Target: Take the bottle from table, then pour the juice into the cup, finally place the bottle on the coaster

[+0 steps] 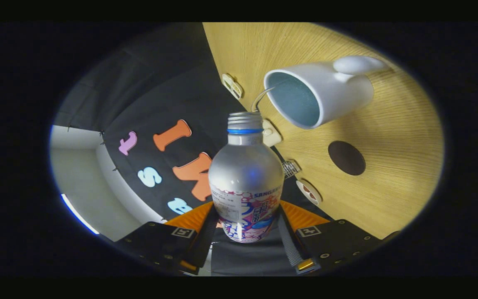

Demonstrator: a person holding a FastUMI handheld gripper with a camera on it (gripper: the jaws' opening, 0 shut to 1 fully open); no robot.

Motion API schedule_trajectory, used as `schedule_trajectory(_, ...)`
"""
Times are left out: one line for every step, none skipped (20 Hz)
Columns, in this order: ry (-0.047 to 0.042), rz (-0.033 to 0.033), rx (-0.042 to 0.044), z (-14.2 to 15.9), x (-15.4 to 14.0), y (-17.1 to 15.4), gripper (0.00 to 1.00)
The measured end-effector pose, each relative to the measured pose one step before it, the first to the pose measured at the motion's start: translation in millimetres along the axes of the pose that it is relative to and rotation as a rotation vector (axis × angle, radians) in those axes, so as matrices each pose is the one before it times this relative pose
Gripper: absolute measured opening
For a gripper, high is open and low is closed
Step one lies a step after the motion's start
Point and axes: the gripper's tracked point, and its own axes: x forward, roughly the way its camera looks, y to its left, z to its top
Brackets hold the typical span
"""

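Note:
A silver bottle [245, 174] with a blue neck ring and a printed label sits between my two fingers, and my gripper [245, 226] is shut on its lower body. The whole view is rolled, so the bottle is tipped over toward the white cup [318, 91]. A thin clear stream runs from the bottle's open mouth into the cup's blue-grey inside. The cup's handle points away from the bottle. A dark round coaster [346, 158] lies on the wooden table [396, 137], beside the cup and beyond my fingers.
Several small white clips and a metal piece [291, 168] line the table's edge next to the black cloth wall [160, 99]. A pale wall and floor show past the cloth on the far side of the bottle.

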Motion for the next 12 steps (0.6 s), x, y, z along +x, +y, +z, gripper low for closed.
schedule_trajectory(0.00625,0.00232,0.00651,-2.82,1.05,1.14,0.74)
schedule_trajectory(0.00531,0.00191,0.00796,-2.54,1.65,-0.08,0.74)
schedule_trajectory(0.00436,-0.00095,0.0077,-2.44,1.03,-1.44,0.74)
schedule_trajectory(0.0049,-0.00107,0.00539,-3.17,1.39,-0.83,0.74)
schedule_trajectory(0.00422,-0.00152,0.00576,-4.34,0.54,-0.77,0.74)
schedule_trajectory(0.00335,0.00032,0.00564,-2.1,1.17,-0.88,0.74)
schedule_trajectory(0.00552,0.00028,0.00676,-2.57,-0.82,0.74,0.74)
schedule_trajectory(0.00154,0.00257,0.00765,-0.12,0.74,1.47,0.74)
schedule_trajectory(0.00292,0.00125,0.00562,-1.22,-1.5,-0.04,0.74)
schedule_trajectory(-0.00118,0.00034,0.00518,0.54,-0.27,0.02,0.74)
schedule_trajectory(0.0018,0.00026,0.00456,-1.39,0.01,0.11,0.75)
schedule_trajectory(-0.00111,0.00181,0.00429,-0.14,1.04,0.81,0.74)
